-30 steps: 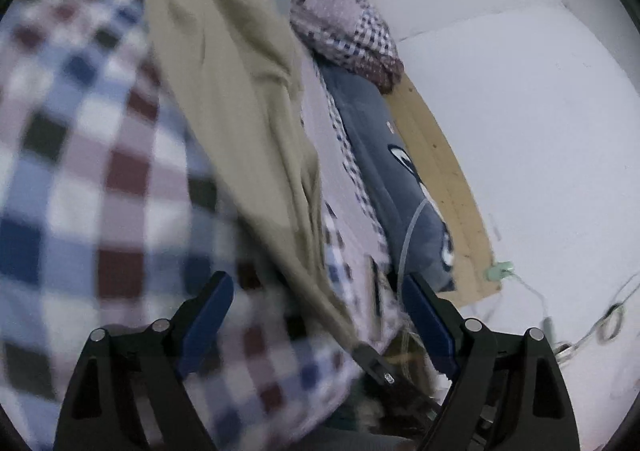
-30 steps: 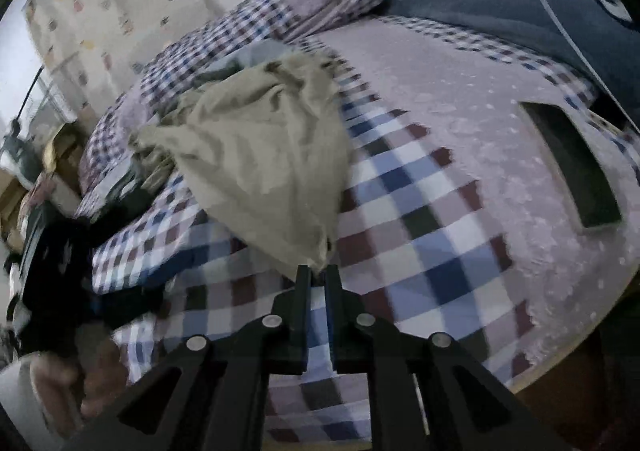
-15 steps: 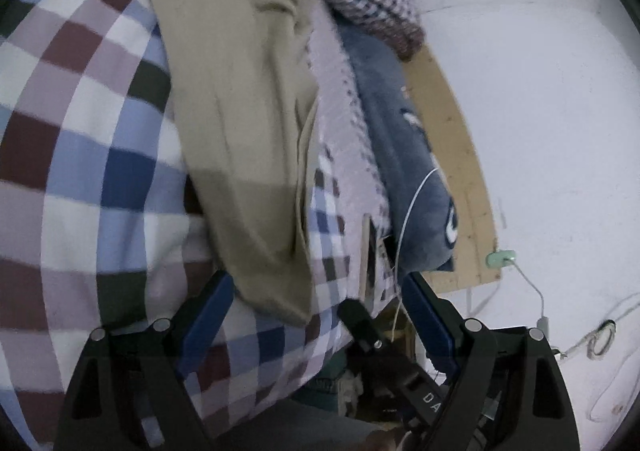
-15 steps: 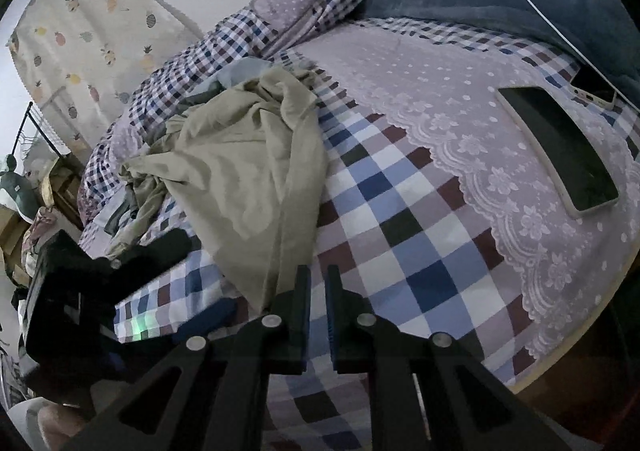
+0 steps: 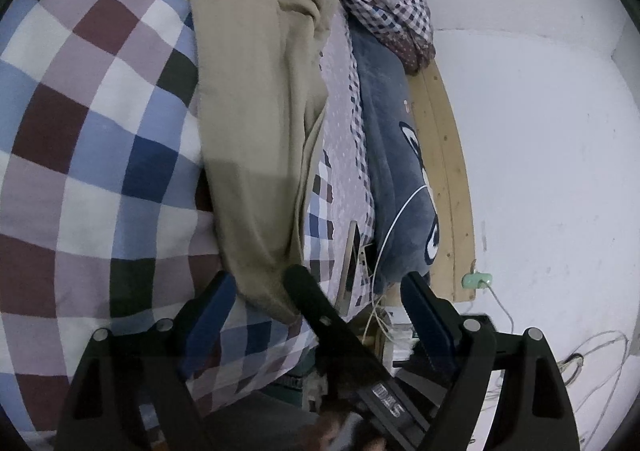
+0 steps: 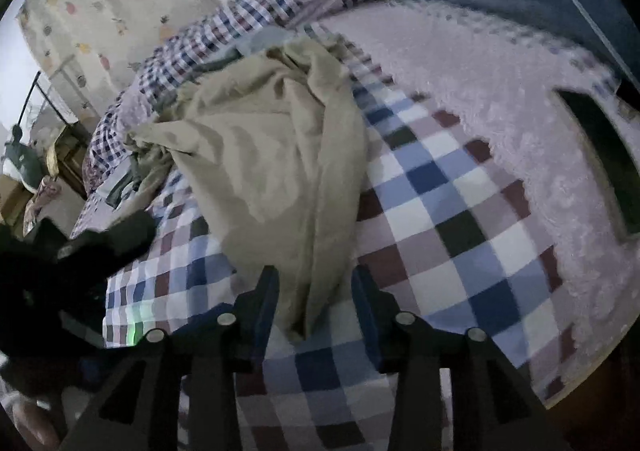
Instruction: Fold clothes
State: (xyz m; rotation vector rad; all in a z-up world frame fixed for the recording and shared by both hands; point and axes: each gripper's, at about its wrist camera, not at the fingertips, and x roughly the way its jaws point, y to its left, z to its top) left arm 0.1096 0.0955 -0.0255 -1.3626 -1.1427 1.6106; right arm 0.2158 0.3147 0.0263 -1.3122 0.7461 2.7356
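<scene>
- Checked bedspread (image 6: 460,251) covers the bed; a beige garment (image 6: 272,171) lies rumpled across it, its lower corner at the near edge.
- Right gripper (image 6: 316,291): jaws narrowly parted, straddling that corner, apparently not yet pinching; the view is blurred.
- Left gripper (image 5: 316,291): jaws wide, holding nothing.
- Risk: closing could catch bedspread with cloth, or a shallow bite slips.
- Phone (image 6: 600,155) nearby could be dragged.

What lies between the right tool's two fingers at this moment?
In the right wrist view, the near end of the beige garment lies in the right tool's open gap, over the checked bedspread.
</scene>
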